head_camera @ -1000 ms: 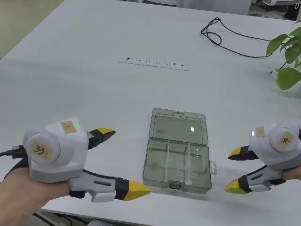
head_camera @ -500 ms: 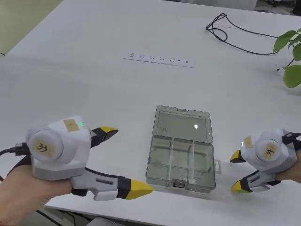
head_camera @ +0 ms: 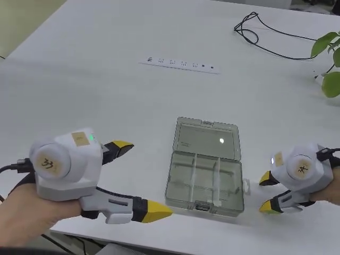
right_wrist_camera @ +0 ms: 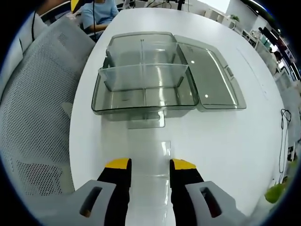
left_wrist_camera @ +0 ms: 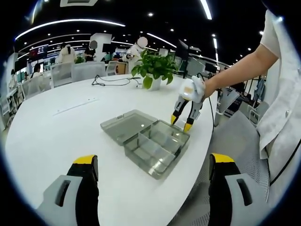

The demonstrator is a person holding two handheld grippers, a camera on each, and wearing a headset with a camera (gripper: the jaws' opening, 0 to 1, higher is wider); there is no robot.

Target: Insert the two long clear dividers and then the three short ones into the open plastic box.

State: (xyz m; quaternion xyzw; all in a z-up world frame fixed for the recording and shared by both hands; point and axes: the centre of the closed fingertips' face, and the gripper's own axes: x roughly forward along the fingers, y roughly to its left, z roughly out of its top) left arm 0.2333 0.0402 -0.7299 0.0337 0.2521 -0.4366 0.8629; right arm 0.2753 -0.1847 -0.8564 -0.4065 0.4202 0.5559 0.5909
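Note:
The open clear plastic box (head_camera: 204,180) lies near the table's front edge, its lid (head_camera: 207,139) laid back flat. Two long clear dividers (head_camera: 217,178) stand inside it. My left gripper (head_camera: 139,179) hovers left of the box, jaws wide open and empty; in its own view the box (left_wrist_camera: 150,141) lies ahead of the left gripper (left_wrist_camera: 153,160). My right gripper (head_camera: 266,192) is to the right of the box. Its jaws are narrowed on a short clear divider (right_wrist_camera: 151,193) that spans the gap of the right gripper (right_wrist_camera: 150,165), with the box (right_wrist_camera: 143,84) just ahead.
Another small clear piece (right_wrist_camera: 146,123) lies against the box's right side (head_camera: 246,186). A white power strip (head_camera: 180,65) and a black cable (head_camera: 255,34) sit far back. A potted plant (head_camera: 330,64) stands at the right. The table edge (head_camera: 212,241) runs just below both grippers.
The camera has tilted a little. My right gripper has drifted slightly down and right, away from the box. The left gripper has hardly moved.

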